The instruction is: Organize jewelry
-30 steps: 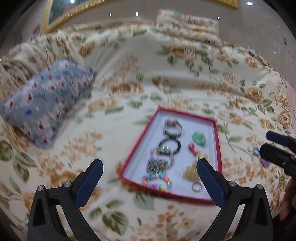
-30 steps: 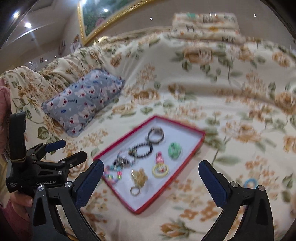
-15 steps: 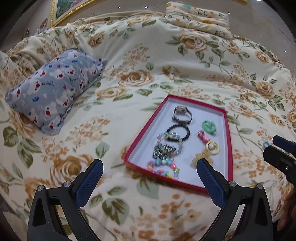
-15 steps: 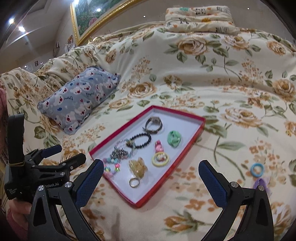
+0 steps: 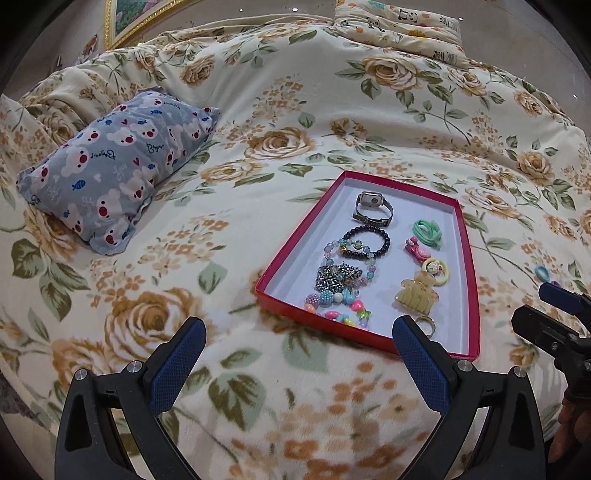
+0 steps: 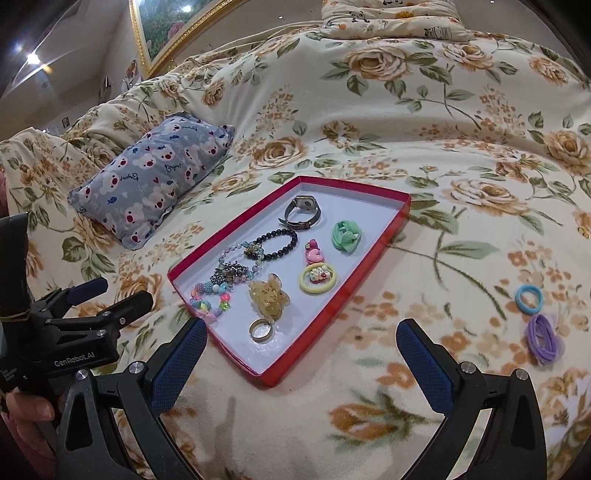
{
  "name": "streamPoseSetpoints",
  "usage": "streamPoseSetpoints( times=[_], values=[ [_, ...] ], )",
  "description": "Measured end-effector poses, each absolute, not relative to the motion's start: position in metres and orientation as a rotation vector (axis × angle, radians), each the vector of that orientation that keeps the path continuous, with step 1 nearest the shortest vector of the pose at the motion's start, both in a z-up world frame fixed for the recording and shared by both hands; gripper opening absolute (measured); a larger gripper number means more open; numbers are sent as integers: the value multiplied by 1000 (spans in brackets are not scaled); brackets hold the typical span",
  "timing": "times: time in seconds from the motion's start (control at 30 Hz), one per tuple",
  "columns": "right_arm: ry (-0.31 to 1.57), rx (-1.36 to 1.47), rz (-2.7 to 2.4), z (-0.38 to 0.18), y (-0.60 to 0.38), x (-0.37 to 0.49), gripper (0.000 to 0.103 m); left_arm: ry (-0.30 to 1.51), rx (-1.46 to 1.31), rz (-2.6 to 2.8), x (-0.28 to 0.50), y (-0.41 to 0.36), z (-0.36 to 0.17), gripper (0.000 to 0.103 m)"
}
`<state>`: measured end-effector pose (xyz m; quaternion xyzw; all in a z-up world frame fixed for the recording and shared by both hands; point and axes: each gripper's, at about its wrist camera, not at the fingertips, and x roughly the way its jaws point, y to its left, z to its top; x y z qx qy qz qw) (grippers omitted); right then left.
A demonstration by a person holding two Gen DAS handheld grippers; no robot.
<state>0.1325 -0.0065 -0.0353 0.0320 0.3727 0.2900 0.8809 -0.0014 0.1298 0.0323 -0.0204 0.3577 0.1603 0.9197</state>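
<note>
A red tray (image 5: pixel 471 258) (image 6: pixel 369 266) with a white floor lies on the floral bedspread. It holds a watch (image 5: pixel 372 208) (image 6: pixel 303 214), a black bead bracelet (image 6: pixel 277 243), a green scrunchie (image 6: pixel 346 236), a yellow ring toy (image 6: pixel 317 282), an amber hair claw (image 6: pixel 267 299), a gold ring (image 6: pixel 261 329) and coloured beads (image 5: pixel 336 306). A blue hair tie (image 6: pixel 529 298) and a purple scrunchie (image 6: pixel 542 338) lie on the blanket right of the tray. My left gripper (image 5: pixel 295 354) and right gripper (image 6: pixel 301 350) are open and empty, near the tray's front edge.
A blue bear-print pillow (image 5: pixel 114 170) (image 6: pixel 155 177) lies left of the tray. A folded blanket (image 5: pixel 399 26) sits at the far edge of the bed. A gold-framed picture (image 6: pixel 166 29) hangs behind.
Both grippers have moved forward and lower toward the tray, which now looks larger and sharper. Both stay open and empty.
</note>
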Motion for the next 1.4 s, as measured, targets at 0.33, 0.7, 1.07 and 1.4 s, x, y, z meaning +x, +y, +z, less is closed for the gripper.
streamPoseSetpoints(
  times=[0.33,0.7,1.07,1.4],
  values=[
    [742,75,592,-36,-10,128,103,691,-19,335,-14,122,30,102],
    [715,39,582,-37,-8,124,103,678,1,323,-20,118,30,102],
    [716,18,580,-39,-6,121,103,689,1,308,-18,116,28,102],
    [704,11,572,-38,-8,119,103,684,4,287,-19,114,26,102]
  ],
)
